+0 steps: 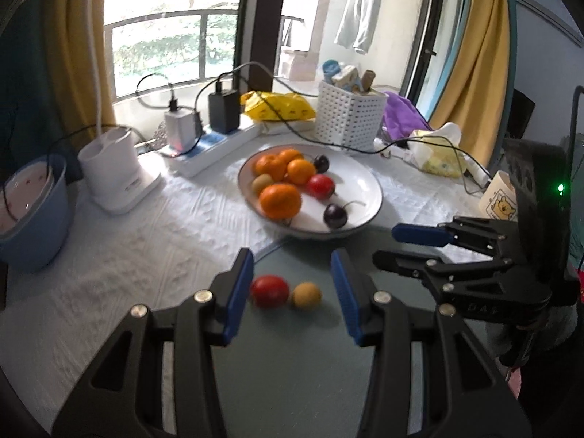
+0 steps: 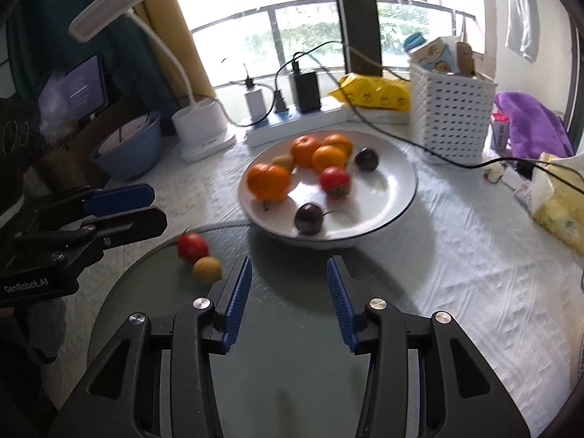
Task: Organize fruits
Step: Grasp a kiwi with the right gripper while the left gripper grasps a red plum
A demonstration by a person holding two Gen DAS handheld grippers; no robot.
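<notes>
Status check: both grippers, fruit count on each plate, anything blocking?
Left gripper open, empty; right gripper open, empty. Dark plate: red fruit, yellow fruit. White plate holds the rest. Nothing blocking.

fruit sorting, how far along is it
Looks early. Done: a red fruit and a small yellow one sit on the dark plate. In hand: nothing; left gripper and right gripper are open. Left: oranges, dark cherries and more on the white plate.
</notes>
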